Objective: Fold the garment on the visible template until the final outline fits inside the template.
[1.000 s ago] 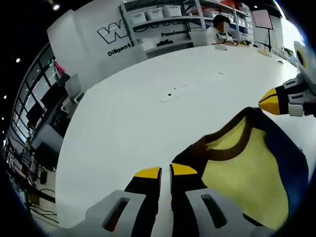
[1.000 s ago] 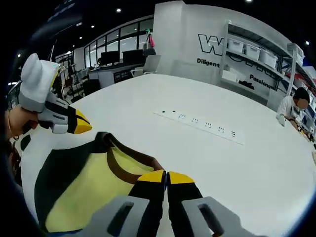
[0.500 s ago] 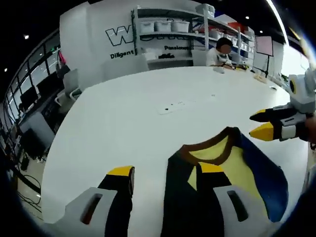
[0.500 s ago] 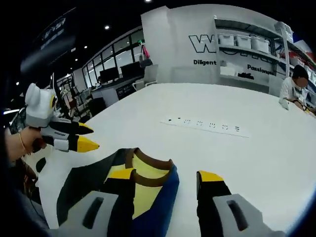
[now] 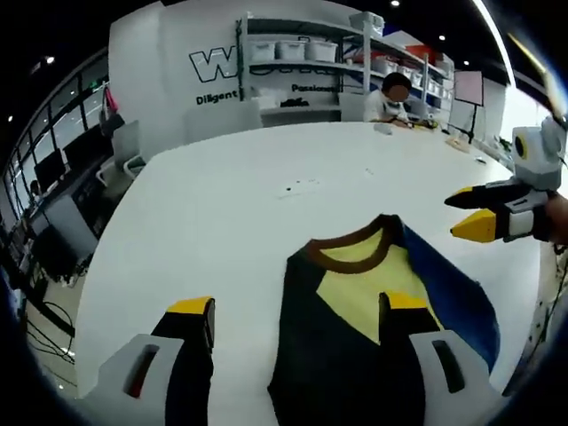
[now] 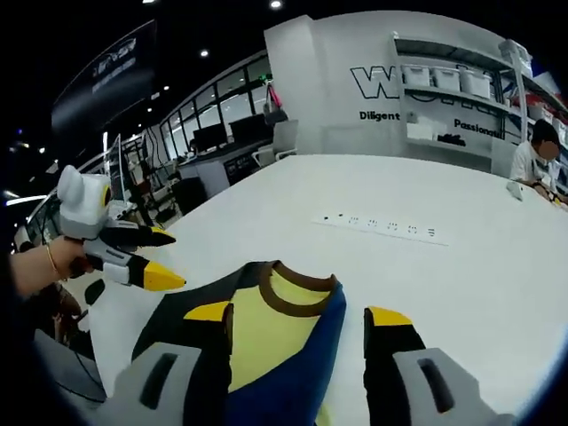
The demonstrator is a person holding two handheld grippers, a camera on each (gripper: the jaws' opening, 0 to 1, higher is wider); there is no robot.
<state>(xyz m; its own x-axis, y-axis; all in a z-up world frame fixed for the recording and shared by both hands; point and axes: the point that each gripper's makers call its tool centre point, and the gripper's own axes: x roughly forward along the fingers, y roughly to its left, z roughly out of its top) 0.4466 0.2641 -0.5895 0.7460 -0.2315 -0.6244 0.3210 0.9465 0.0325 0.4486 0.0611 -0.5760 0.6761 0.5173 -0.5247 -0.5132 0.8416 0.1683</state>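
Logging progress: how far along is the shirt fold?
Done: the shirt lies on the white table, narrowed, collar up. In hand: nothing; left gripper and right gripper are both open above it. Left: more folds; no template outline is visible.

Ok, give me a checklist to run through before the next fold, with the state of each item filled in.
1. Left gripper open: ok, its fingers stand wide apart.
2. Right gripper open: ok, fingers wide apart.
3. Both grippers free of the shirt: ok, neither grips cloth.
4. Shirt lying on the white table: ok, collar pointing away from the person.
5. Template outline visible under the shirt: cannot tell, no marking shows on the table.
6. Shirt fully in view: not ok, its near end is cut off by the fingers and frame edge.
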